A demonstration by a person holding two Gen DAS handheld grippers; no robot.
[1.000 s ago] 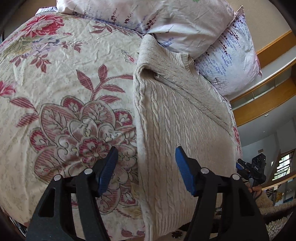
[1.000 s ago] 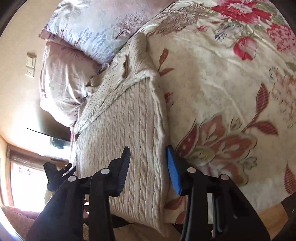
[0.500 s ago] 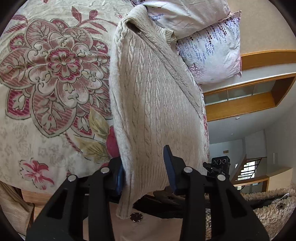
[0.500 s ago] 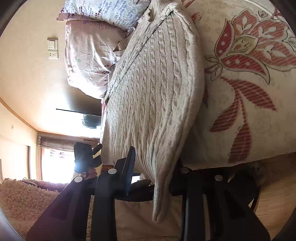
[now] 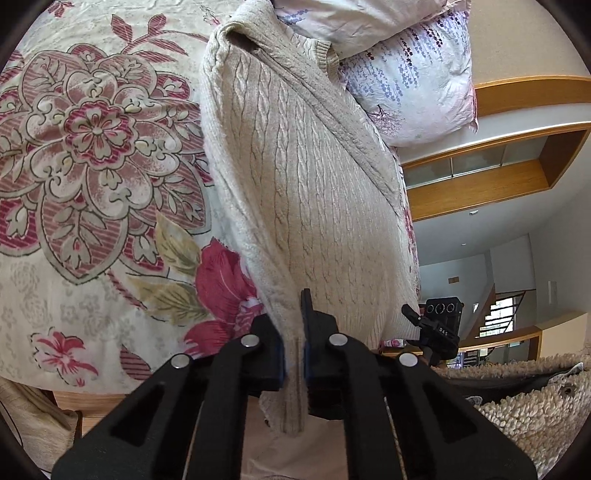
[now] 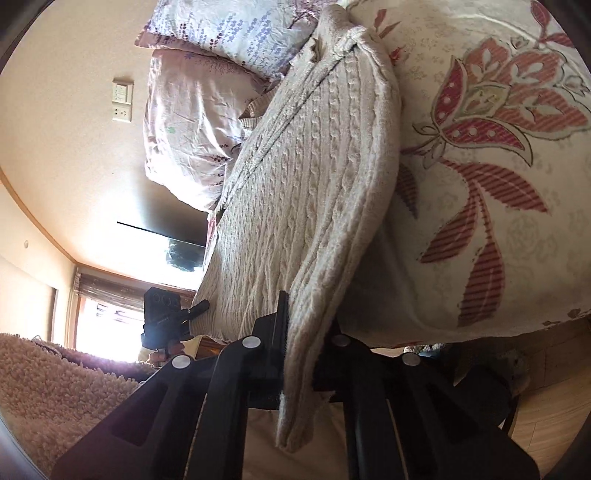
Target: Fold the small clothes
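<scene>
Both tools have closed since half a second ago: left tool (image 5: 293, 356) and right tool (image 6: 299, 354) each clamp the sweater's (image 5: 295, 177) near hem, the rest stretching ahead over the bed (image 5: 92, 147); lifting evenly should keep the fold square.

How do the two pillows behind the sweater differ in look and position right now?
The upper pillow is whitish with dense purple flower sprigs; the lower pillow is pale pink with sparse, faint marks. The upper pillow lies on top, partly covering the lower pillow. The upper pillow's corner reaches the sweater collar; the lower pillow sits beside the sweater's far edge. Both look wrinkled and soft.
</scene>
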